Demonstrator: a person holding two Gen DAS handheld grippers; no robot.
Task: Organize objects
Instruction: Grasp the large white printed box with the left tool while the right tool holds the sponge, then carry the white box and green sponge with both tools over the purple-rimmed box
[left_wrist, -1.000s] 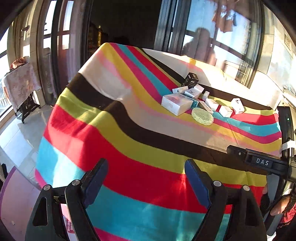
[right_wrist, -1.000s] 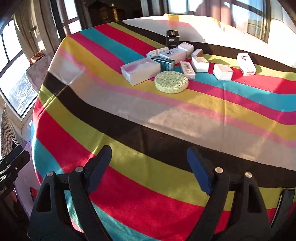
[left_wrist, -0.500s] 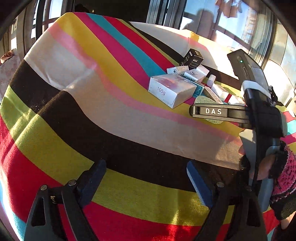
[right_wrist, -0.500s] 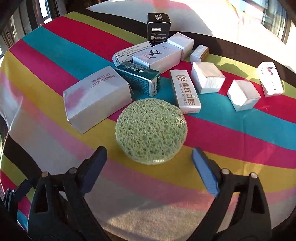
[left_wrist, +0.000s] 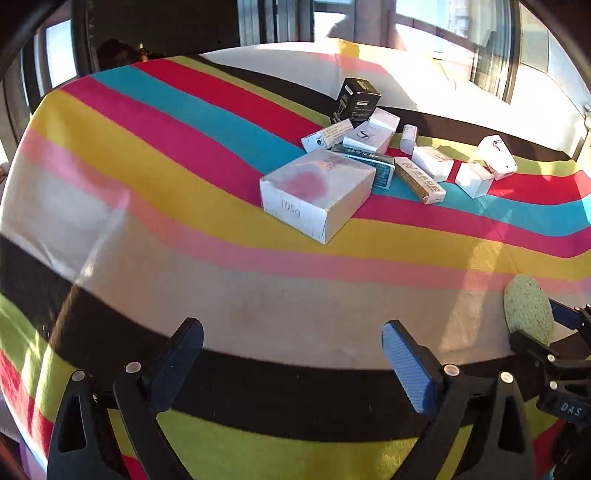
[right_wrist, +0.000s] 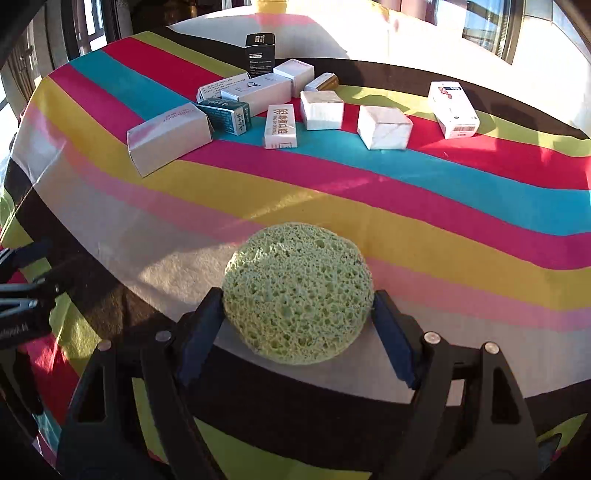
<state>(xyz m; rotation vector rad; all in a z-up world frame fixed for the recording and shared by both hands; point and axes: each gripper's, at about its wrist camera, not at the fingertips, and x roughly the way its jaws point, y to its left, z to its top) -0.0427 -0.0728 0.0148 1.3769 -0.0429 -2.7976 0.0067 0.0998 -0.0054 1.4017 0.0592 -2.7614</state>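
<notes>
My right gripper (right_wrist: 297, 314) has just been closing and now clamps the round green sponge (right_wrist: 297, 291) above the striped cloth (right_wrist: 406, 236). My left gripper (left_wrist: 291, 354) has just been opening, jaws apart, nothing between them. The boxes (right_wrist: 170, 136) cluster at twelve o'clock.

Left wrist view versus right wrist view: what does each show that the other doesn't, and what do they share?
Only the left wrist view shows the left gripper head-on, open, with nothing between its fingers, and the sponge edge-on. Only the right wrist view shows the right gripper head-on with the sponge broadside, both pads against its rim after the jaws just closed in. Both show the striped cloth, the big white box, the black box and the other small boxes.
</notes>
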